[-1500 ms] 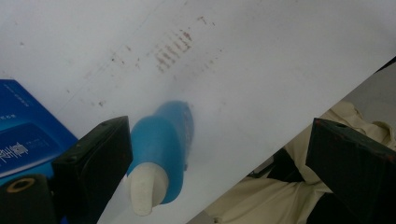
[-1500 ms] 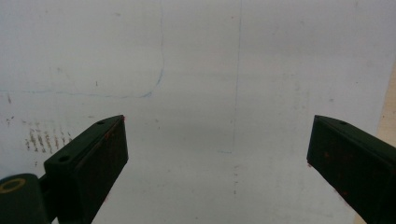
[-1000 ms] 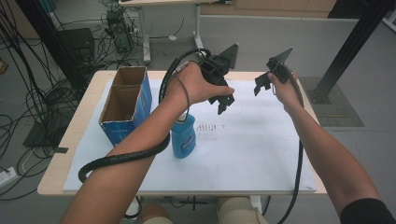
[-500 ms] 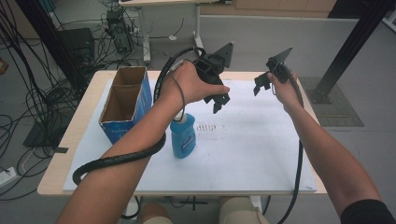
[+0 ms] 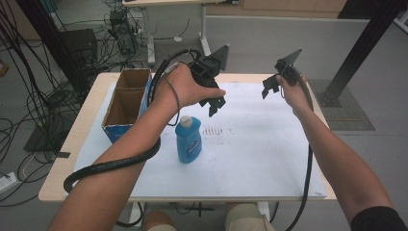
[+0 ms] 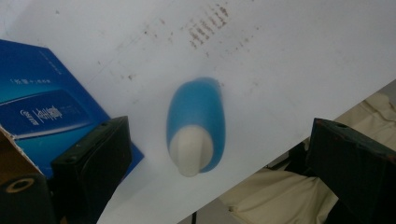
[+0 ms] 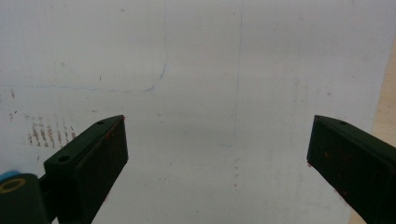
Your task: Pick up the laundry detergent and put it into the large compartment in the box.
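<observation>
Now the blue bottle (image 5: 188, 139) stands upright on the white sheet (image 5: 269, 144), just beside the cardboard box (image 5: 126, 103), directly below the left gripper (image 5: 212, 103); its jaws are spread wide, the right gripper (image 5: 267, 90) also released, farther away

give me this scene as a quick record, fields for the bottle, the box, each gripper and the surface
bottle: blue bottle with white cap, upright on the sheet
box: open cardboard box, blue sides, left of the bottle
left gripper: left gripper open, above the bottle, apart from it
right gripper: right gripper open, holding nothing, over bare sheet
surface: white sheet with brown marks, on a wooden table
</observation>
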A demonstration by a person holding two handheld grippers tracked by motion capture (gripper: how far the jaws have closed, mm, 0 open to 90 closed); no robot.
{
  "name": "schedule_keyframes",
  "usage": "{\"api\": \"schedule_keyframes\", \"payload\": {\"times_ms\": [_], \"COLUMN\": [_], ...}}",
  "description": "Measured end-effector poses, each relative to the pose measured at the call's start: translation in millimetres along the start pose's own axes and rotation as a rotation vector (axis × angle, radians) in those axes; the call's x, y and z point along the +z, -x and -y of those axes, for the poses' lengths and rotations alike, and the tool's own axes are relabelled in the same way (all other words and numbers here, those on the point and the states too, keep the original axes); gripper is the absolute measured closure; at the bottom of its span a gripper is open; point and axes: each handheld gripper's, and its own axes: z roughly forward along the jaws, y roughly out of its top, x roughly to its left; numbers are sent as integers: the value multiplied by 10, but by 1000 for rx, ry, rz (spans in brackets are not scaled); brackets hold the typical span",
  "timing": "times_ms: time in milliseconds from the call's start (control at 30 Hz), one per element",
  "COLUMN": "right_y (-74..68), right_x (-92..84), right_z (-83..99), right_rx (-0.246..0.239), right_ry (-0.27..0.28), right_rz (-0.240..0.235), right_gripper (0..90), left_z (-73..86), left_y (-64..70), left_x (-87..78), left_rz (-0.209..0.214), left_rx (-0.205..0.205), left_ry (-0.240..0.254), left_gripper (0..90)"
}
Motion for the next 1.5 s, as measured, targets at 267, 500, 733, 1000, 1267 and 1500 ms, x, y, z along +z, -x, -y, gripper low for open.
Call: {"api": "schedule_keyframes", "payload": {"times_ms": [267,500,733,1000,1267,1500], "right_y": [73,92,66,31,-9,34], "right_x": [-22,-35,-33,-22,-2,6], "right_z": [19,23,32,25,10,8], "right_rx": [4,6,1,-1,-3,-1], "right_ry": [7,6,4,2,-3,-3], "right_rz": [0,1,6,9,12,8], "right_gripper": [52,52,52,52,52,52], "left_z": [27,38,61,76,76,89], "left_y": [-103,-159,-211,-232,-216,-201], "left_x": [102,174,244,396,615,778], "left_rz": [-6,-3,13,18,30,40], "left_rx": [3,20,28,51,60,58], "left_ry": [-12,-24,-26,-46,-55,-59], "left_gripper": [74,74,78,75,74,69]}}
